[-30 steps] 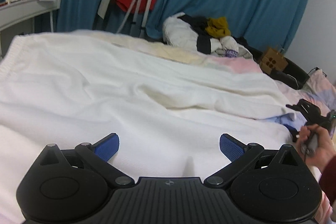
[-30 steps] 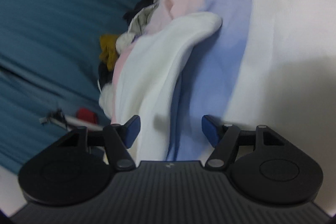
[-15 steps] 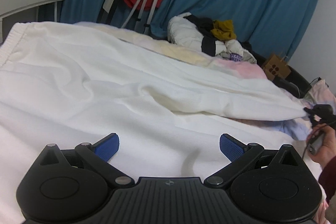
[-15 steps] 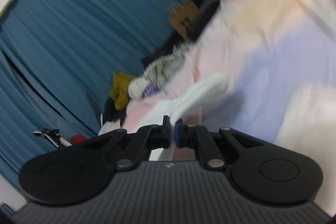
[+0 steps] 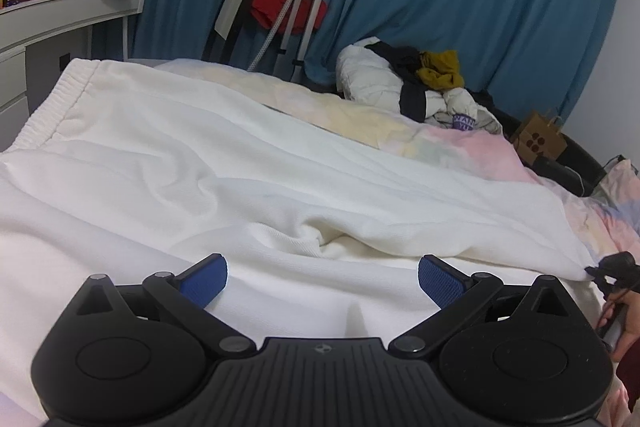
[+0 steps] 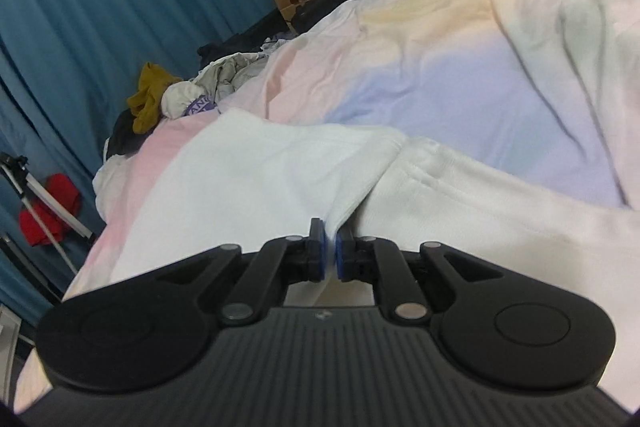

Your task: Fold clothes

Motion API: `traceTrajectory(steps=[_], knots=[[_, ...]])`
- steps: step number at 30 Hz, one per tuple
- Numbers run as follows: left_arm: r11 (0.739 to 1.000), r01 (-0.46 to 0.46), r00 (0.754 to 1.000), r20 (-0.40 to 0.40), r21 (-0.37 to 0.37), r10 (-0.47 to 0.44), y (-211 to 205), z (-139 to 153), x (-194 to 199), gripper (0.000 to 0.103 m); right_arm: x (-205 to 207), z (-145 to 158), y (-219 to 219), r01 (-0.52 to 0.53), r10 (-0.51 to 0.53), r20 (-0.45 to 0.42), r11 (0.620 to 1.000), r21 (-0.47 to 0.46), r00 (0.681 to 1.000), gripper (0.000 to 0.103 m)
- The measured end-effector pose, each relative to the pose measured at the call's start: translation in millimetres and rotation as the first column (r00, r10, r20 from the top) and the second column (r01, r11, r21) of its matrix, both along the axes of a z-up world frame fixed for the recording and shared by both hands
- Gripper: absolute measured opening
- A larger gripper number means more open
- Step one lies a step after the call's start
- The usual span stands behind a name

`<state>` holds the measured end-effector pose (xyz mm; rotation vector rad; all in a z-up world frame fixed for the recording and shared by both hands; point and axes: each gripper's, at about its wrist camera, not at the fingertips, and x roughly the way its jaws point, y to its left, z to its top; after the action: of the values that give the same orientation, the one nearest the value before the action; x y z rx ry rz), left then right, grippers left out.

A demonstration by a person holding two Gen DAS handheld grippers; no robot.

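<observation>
Right tool [image 6: 329, 251], spread wide a second ago, is now clenched on the white garment [image 6: 280, 171] hem; fold can be begun. Left tool [image 5: 322, 277] is kept released above it.

Left tongs [image 5: 323, 277] sitting at the bottom of the left wrist frame, jaws standing wide apart, blue pads [image 5: 204, 279] angling outward, nothing between them. Right tongs [image 6: 329, 255] at bottom centre of the right wrist frame, jaws pressing together, pinching a fold of white fabric [image 6: 280, 163]. At the lower right edge of the left wrist frame, person's hand [image 5: 626, 323] gripping the right tongs' handle, dark red sleeve [image 5: 634, 379] showing below it.
</observation>
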<state>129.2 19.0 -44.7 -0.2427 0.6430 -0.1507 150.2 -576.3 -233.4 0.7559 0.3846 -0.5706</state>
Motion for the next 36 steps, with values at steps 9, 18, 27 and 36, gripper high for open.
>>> traceTrajectory(steps=[9,18,27,36], knots=[[1.000,-0.014,1.000,0.001,-0.023,0.014,11,15,-17,0.103,-73,54,76,-0.145,0.139,-0.053,0.983,-0.117,0.989,0.010],[0.913,-0.324,0.945,-0.124,-0.247,0.302,138,39,-74,0.103,-131,93,118,-0.203,0.203,-0.011,0.976,-0.072,0.979,0.010],[0.683,-0.551,0.834,-0.314,-0.479,0.453,248,6,-120,0.099,-162,84,90,-0.059,0.057,0.020,0.995,0.083,0.998,0.010],[0.568,-0.555,0.825,-0.492,-0.608,0.279,264,-44,-86,0.078,-225,51,36,0.276,-0.290,-0.005,0.905,0.324,0.957,0.013]])
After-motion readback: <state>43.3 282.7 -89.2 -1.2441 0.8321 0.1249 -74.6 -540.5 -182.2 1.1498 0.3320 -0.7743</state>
